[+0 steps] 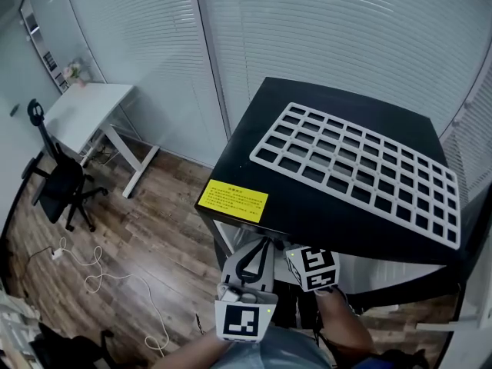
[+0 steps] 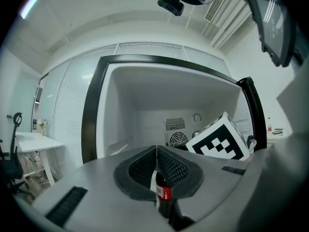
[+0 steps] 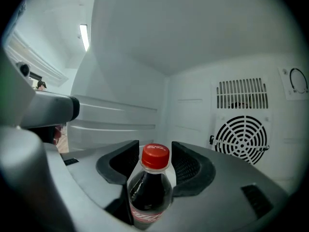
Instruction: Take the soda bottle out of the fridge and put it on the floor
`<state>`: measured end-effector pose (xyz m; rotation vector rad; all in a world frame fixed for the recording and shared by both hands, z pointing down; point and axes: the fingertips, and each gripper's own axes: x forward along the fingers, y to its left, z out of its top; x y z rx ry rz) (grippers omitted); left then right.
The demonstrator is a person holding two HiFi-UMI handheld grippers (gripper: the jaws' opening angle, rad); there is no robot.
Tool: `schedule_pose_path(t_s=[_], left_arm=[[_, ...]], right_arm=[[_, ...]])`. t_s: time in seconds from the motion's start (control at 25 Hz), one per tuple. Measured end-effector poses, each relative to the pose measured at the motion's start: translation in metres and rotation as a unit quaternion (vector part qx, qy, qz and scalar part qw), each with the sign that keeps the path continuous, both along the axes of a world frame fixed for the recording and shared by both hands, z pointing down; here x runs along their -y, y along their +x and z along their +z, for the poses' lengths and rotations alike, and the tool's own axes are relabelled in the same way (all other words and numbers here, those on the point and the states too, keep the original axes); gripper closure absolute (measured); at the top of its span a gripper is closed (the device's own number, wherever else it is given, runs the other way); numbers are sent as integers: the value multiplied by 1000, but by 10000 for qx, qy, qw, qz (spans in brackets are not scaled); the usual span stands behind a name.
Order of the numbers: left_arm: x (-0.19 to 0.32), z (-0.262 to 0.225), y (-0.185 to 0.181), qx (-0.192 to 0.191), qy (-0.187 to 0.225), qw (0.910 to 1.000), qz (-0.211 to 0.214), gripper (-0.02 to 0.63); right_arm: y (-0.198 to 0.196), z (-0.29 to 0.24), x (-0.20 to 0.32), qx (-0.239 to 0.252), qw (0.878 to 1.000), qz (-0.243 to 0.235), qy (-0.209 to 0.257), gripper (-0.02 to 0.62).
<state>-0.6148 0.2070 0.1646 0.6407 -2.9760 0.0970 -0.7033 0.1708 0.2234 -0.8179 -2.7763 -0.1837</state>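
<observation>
The soda bottle [image 3: 149,190], dark cola with a red cap [image 3: 155,155], stands inside the white fridge [image 3: 125,71]. My right gripper [image 3: 155,148] is open, with a jaw on either side of the bottle's neck and gaps showing beside the cap. My left gripper [image 2: 156,150] is shut with nothing in it and is held in front of the fridge opening. Past its jaws I see the bottle [image 2: 163,197] and the right gripper's marker cube [image 2: 217,140]. In the head view both marker cubes [image 1: 246,321] [image 1: 314,267] sit below the fridge's black top [image 1: 254,129], which hides the bottle.
A white grid rack [image 1: 361,171] and a yellow label [image 1: 233,201] lie on the fridge top. A round fan grille [image 3: 240,139] is on the fridge's back wall. To the left are a white desk [image 1: 84,110], a black office chair [image 1: 58,183] and a cable [image 1: 100,275] on the wooden floor.
</observation>
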Motion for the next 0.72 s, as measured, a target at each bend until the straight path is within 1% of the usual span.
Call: schedule_pose_path(t_s=[0.12, 0.28, 0.56, 0.72], left_arm=[[-3, -1, -11, -2, -41, 10000, -28, 583], [-6, 9, -29, -33, -80, 9999, -111, 583], [-16, 14, -25, 16, -79, 9998, -173, 584], [-19, 8, -29, 30, -68, 9997, -226, 583]], right_arm=[[-12, 1, -3, -41, 10000, -46, 41, 377], [-32, 18, -6, -166, 9997, -131, 97, 383], [-27, 30, -16, -242, 9994, -194, 169, 399], [-31, 27, -18, -261, 9991, -223, 242, 413]])
